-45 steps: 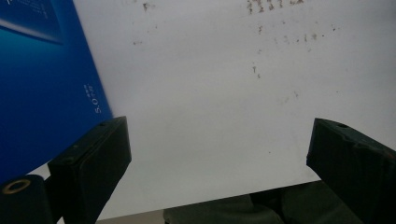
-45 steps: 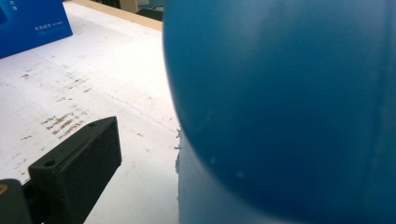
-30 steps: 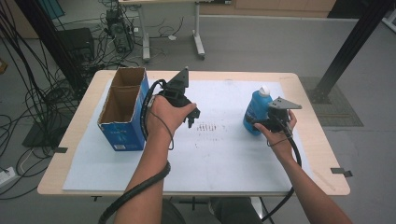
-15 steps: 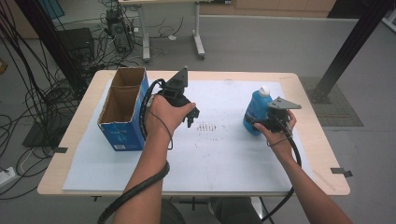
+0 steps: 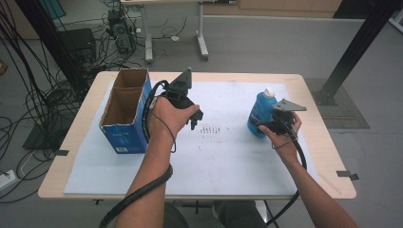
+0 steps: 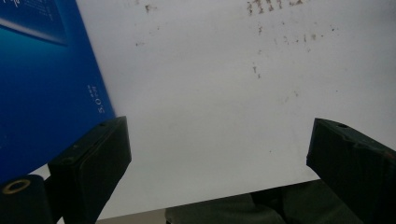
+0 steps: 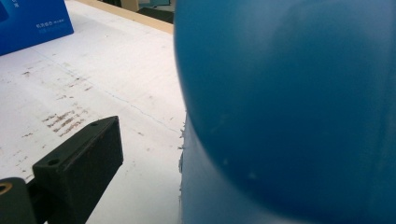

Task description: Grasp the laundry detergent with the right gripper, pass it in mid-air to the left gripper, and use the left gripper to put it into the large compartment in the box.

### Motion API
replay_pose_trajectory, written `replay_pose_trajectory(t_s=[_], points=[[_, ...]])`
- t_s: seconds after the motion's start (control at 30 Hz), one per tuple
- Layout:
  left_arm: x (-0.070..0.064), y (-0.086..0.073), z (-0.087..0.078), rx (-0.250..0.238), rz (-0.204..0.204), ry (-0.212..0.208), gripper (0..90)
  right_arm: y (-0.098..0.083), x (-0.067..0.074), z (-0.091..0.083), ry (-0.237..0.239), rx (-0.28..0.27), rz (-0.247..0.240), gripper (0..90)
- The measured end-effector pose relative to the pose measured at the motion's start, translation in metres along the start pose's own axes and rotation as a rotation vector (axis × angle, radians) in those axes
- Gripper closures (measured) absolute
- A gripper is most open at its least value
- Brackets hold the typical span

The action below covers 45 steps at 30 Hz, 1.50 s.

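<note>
A blue bottle (image 5: 260, 113) with a white cap stands upright on the right of the white mat (image 5: 223, 156). My right gripper (image 5: 267, 126) is at its near side, open. In the right gripper view the bottle (image 7: 289, 107) sits between the jaws. The left fingertip (image 7: 88, 154) stands clear of the bottle and the other jaw is hidden behind it. An open-topped blue cardboard box (image 5: 124, 111) stands at the left. My left gripper (image 5: 195, 118) hovers just right of the box, jaws wide open (image 6: 219, 135) over bare mat, with the box wall (image 6: 46, 79) beside it.
The mat carries faint brown marks (image 5: 213, 129) between the two grippers. The wooden table edge (image 5: 328, 142) runs just right of the bottle. Cables and desk legs lie on the floor beyond the table.
</note>
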<state>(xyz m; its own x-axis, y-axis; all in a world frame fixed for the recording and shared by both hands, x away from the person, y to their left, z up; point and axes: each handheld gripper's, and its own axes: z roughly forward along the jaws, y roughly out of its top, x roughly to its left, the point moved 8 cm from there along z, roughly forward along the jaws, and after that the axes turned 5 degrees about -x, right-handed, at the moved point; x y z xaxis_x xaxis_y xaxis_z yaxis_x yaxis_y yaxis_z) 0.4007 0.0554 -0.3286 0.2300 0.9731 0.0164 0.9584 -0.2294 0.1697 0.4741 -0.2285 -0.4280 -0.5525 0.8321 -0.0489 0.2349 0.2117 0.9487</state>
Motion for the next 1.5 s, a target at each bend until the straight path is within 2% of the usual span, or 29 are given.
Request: replay_pose_trajectory(t_s=[1.2,1.37,1.5], points=[[0.0020,-0.0010,-0.0002,-0.003,-0.003,0.011,6.7,-0.0014,0.0008,0.0006,0.002,0.013,-0.013,4.7],[0.0039,-0.0018,0.0017,0.001,-0.005,0.009,6.7,-0.0011,0.0004,0.0007,0.003,0.015,-0.022,10.2],[0.0045,-0.0022,0.0022,0.000,-0.003,0.010,6.7,-0.0022,0.0000,0.0011,0.001,0.025,-0.031,19.2]])
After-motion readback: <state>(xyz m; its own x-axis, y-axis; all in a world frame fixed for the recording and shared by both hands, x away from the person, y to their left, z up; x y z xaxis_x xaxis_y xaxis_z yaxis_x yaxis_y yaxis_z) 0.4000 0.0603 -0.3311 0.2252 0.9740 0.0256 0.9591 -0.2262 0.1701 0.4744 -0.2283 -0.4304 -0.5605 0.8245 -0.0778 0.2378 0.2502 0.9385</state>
